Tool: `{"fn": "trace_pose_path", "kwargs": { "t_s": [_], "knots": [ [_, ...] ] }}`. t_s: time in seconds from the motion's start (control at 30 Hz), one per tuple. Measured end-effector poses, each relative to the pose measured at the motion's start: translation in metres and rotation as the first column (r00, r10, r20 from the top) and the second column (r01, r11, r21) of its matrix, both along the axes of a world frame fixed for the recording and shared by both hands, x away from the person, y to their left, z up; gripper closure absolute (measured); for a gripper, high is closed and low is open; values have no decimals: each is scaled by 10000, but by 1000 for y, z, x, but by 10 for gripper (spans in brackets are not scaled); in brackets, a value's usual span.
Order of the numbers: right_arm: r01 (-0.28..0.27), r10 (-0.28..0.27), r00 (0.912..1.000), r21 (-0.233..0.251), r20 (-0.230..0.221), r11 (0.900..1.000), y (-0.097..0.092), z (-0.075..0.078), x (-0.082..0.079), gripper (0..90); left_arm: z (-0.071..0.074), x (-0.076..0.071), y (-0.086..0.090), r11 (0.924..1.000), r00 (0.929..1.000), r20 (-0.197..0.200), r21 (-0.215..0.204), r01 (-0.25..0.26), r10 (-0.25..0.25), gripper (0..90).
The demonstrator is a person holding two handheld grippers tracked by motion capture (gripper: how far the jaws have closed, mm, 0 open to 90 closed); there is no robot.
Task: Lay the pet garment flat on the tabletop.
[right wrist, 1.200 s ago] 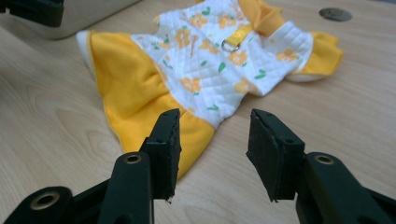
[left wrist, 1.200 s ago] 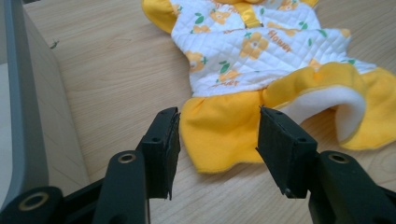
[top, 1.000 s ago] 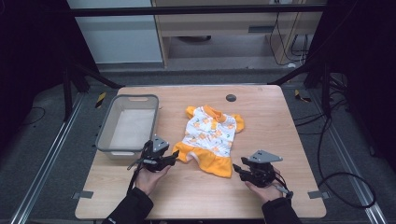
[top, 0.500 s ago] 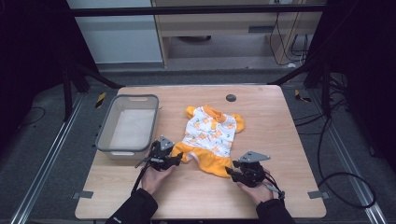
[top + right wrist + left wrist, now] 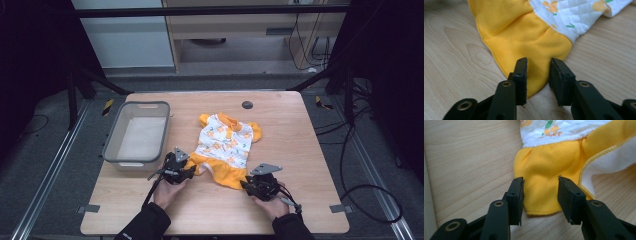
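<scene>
Two grippers are set at the near hem of a small garment (image 5: 226,150), a baby or pet outfit with a white quilted body printed in orange and a plain orange skirt part, lying flat near the middle of the wooden table (image 5: 300,150), just beside a grey plastic basin (image 5: 112,145). The left gripper (image 5: 541,192) straddles one orange hem corner and the right gripper (image 5: 537,72) the other; both pairs of jaws have just been closing, with cloth between them, yet a gap shows on each side and the pads do not seem to press the fabric yet. I judge the garment very light and limp, fleecy rather than slippery, and not at all fragile; it will sag and fold the moment it is lifted. Pinching the doubled, stitched hem at both corners looks soundest, since a bite on a single layer could let the lining peel apart or slip out.
</scene>
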State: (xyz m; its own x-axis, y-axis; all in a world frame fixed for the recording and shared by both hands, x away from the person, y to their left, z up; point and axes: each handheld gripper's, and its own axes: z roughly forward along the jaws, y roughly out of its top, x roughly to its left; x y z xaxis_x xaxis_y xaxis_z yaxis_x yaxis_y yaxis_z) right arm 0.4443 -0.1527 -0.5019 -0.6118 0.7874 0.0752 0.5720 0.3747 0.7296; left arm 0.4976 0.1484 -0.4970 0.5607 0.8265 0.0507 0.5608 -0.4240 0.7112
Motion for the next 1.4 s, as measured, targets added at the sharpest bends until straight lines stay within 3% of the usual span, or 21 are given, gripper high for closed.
{"fn": "trace_pose_path", "kwargs": {
  "t_s": [0.17, 0.3, 0.4, 0.43, 0.47, 0.57, 0.7, 0.87, 1.13, 1.3, 1.4],
  "knots": [
    [-69, 73, 9997, 173, -250, 9998, 0, 1, 0, 824, -1, -2, -2, 10000, 9999, 149, -16, -39, 39, 658],
    [-69, 71, 9996, 98, -259, 9999, 1, 4, -1, 842, -1, -4, -3, 9999, 9997, 203, 96, -139, 137, 803],
    [-51, 59, 9997, 370, -225, 9993, -5, 10, -1, 843, 2, -4, 0, 9989, 9996, -243, -439, -176, 166, 843],
    [-51, 59, 9997, 370, -225, 9993, -5, 10, -1, 843, 2, -4, 0, 9989, 9996, -243, -439, -176, 166, 847],
    [-18, 26, 9999, 575, -134, 9983, -11, 16, -3, 842, 5, -5, 2, 9969, 9988, -467, -774, -153, 117, 849],
    [52, -45, 9999, 736, -100, 9973, -17, 20, -5, 840, 10, -9, 3, 9943, 9987, -507, -1067, -43, -11, 852],
    [-44, 61, 9998, 875, -199, 9962, -35, 26, -13, 837, 24, -24, 5, 9869, 9963, -614, -1532, 498, -598, 853],
    [6, 30, 9993, 950, -373, 9955, -56, 29, -17, 833, 29, -44, 10, 9821, 9892, -814, -1536, 1088, -1223, 853],
    [240, -222, 9994, 691, -265, 9973, -61, 26, -16, 835, 23, -66, 14, 9809, 9781, -1306, -1296, 1454, -1622, 851],
    [376, -372, 9992, 301, -157, 9988, -56, 22, -11, 817, 19, -71, 15, 9829, 9768, -1413, -1128, 1453, -1606, 843],
    [468, -469, 9989, 92, 91, 9989, -54, 21, -12, 771, 19, -72, 15, 9829, 9794, -1245, -1131, 1450, -1588, 812]
  ]
}}
